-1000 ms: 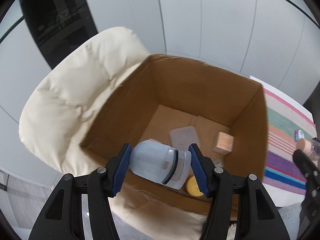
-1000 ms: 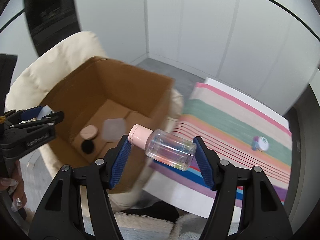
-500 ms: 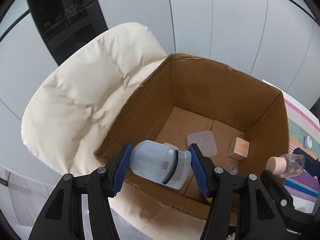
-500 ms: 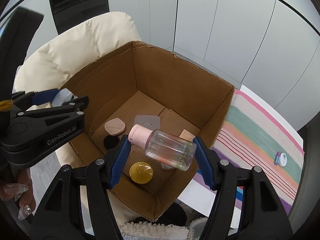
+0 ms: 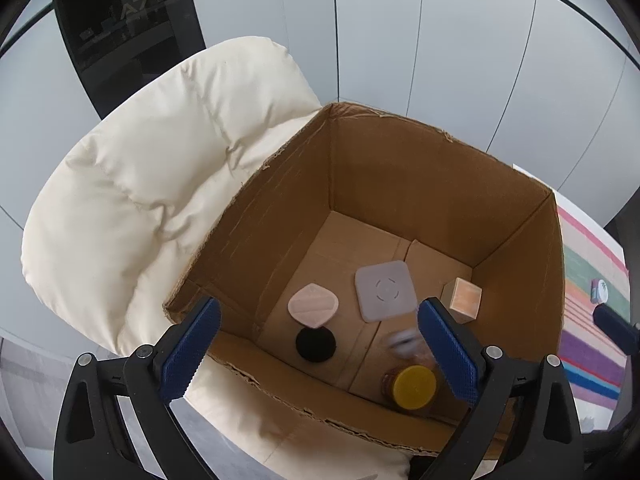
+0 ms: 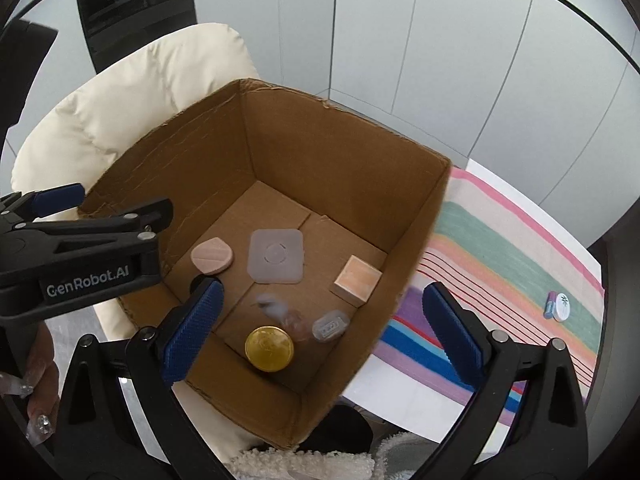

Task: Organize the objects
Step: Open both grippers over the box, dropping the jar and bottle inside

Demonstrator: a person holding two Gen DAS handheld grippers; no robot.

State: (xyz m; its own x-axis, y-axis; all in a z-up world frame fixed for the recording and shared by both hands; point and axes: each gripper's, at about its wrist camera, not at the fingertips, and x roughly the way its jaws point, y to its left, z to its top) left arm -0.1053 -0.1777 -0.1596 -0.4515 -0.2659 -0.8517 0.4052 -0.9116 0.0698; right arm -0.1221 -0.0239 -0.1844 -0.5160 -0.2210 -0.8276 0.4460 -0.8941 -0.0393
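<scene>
Both grippers angle steeply down over the open cardboard box. The left gripper and right gripper are opening wide, nothing between their pads. Blurred bottles sit near the box floor beside a yellow lid; their axes are unreadable. The box sits on a cream cushion, by a striped cloth.

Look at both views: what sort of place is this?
Probably an indoor living or office space, not a workshop: a cream padded chair holds an open cardboard box, a striped cloth covers a table beside it, and plain pale wall panels stand behind.
</scene>
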